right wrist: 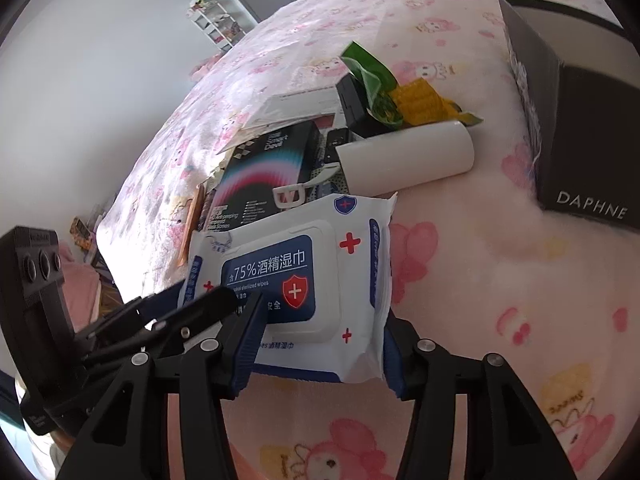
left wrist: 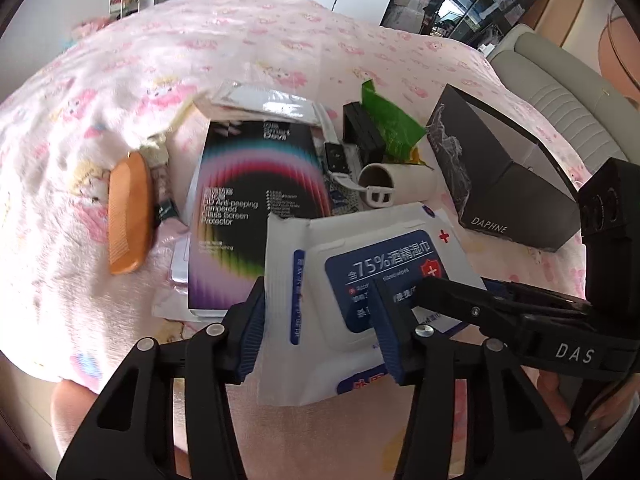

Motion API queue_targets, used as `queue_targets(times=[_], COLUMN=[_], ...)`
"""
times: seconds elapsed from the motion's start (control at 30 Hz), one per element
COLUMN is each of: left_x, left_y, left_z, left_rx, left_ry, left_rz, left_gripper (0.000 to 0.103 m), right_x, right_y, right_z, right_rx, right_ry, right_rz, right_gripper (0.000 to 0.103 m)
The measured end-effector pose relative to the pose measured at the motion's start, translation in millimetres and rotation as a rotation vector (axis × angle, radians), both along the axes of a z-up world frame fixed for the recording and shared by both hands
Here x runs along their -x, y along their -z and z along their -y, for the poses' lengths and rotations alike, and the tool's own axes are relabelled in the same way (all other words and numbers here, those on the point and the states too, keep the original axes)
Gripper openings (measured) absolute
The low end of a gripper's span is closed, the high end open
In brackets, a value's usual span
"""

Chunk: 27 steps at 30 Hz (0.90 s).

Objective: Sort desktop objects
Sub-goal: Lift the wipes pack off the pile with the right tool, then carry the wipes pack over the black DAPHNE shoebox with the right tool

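Wipes pack (right wrist: 304,264), white w/ blue label and red crosses, sits at the near edge of the tabletop (left wrist: 120,92), which is under a pink cartoon-print cloth. Flip-lid face is up. In the right wrist view its long axis runs side to side, tilted a bit up to the right, label text upright. In the left wrist view it slants from lower left to upper right. Near end looks raised off the cloth; can't tell if the far end rests on anything.

L to R in the left wrist view:
- orange comb (left wrist: 130,216), lying lengthwise, w/ a small tube (left wrist: 162,196) just beside it
- dark screen-protector box (left wrist: 256,184) w/ rainbow arcs, flat on some papers, behind the pack's left part
- white watch (left wrist: 338,158) on the box's right edge
- small black box (left wrist: 362,132) w/ a green wrapper (left wrist: 390,120) against it
- white cardboard roll (left wrist: 396,182) on its side, open end toward the camera, just behind the pack
- black DAPHNE box (left wrist: 516,184), the only open container, well right of the pile. Top is open and a pale inner wall shows; contents can't be seen.

Left gripper (left wrist: 319,284) is clamped on the pack's near end, blue pads against both sides, left seam crumpled at the pad. Right gripper (right wrist: 322,312) is also clamped on the pack, one pad at the near-left edge, the other partly hidden behind the right corner. Each gripper shows at the edge of the other's view, one finger lying over the label.
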<state>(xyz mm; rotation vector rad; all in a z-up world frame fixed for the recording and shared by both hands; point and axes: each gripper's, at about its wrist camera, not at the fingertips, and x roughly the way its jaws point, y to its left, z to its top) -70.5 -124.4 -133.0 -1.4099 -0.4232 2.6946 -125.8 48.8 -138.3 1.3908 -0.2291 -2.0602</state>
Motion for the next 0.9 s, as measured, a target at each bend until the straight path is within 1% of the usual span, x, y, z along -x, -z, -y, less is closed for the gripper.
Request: queue_targets(times=[0.07,0.1,0.17,0.23,0.27,0.37,0.43,0.53,0.57,0.6,0.63,0.67,0.7,0.8,0.9], left_x=[-1,-1,-1,1,2,2,1,0,0,0,0,1,2,3,3], left_y=[-5,-6,-4,1,4,12,18,28,29,28,26,23,20,15,14], left_z=[-5,-10,-16,-20,-18,-5,1,3,2,-1,-4,-9,-13,-24,-29], left_rx=[0.0,0.007,0.028,0.048,0.046,-0.011,-0.053,-0.103,-0.107,-0.102,-0.09,-0.081,-0.074,-0.042,-0.061], left_ry=[0.02,0.031,0.042,0.038,0.025,-0.01,-0.013,-0.016,-0.015,-0.007,0.009,0.026,0.042,0.057,0.067], left_rz=[-0.009,-0.012,-0.01,0.004,0.013,0.04,0.062,0.083,0.083,0.078,0.07,0.063,0.057,0.049,0.053], left_gripper=[0.049,0.047,0.047,0.047,0.047,0.051,0.051,0.051,0.05,0.045,0.042,0.028,0.025,0.025,0.025], right_x=[-2,-3,-6,-6,-6,-4,-4,-4,-3,-4,-4,-4,-4,-5,-6], right_y=[-3,-4,-6,-6,-4,7,15,22,24,24,22,20,18,9,4], right_z=[-5,-7,-10,-13,-15,-22,-24,-21,-20,-19,-19,-20,-20,-25,-33], right_rx=[0.017,0.024,0.025,0.016,0.006,0.003,0.016,0.007,0.001,-0.003,-0.007,-0.012,-0.016,-0.015,-0.017], right_ry=[0.006,0.008,0.011,0.017,0.025,0.047,0.049,0.046,0.047,0.047,0.043,0.037,0.032,0.036,0.045], right_rz=[0.007,0.009,0.002,-0.004,0.0,0.046,0.077,0.093,0.093,0.088,0.077,0.064,0.051,0.031,0.018], right_gripper=[0.047,0.047,0.046,0.046,0.046,0.046,0.046,0.048,0.048,0.048,0.048,0.047,0.044,0.039,0.038])
